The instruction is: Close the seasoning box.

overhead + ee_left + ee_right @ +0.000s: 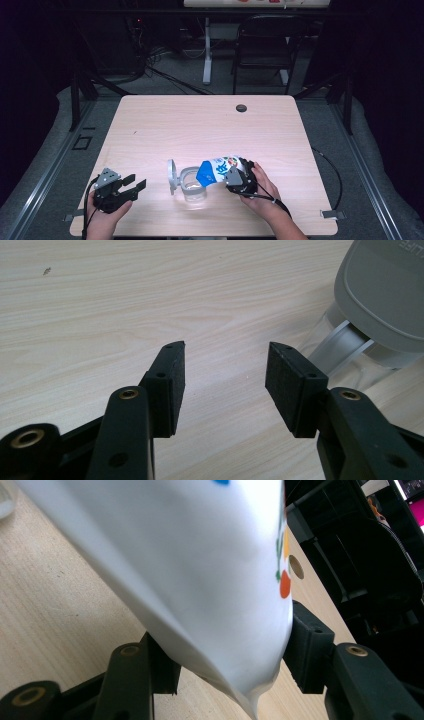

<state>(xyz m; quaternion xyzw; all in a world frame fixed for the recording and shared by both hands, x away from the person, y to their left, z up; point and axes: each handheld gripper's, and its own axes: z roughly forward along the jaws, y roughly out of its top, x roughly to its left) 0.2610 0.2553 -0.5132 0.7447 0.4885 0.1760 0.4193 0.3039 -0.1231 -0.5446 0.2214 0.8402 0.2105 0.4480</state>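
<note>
White carton (219, 170) tilts over the clear container (192, 184), clamped in the right gripper (239, 179); left gripper (134, 186) gapes.

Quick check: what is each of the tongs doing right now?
Left tongs: open, holding nothing.
Right tongs: closed on the carton, tilted over the clear container.

On the bench (165, 125), the jar (192, 187) stands between the claws: left claw (135, 186) beside it, carton (216, 170) tilted over it from the right claw (239, 175)
</note>
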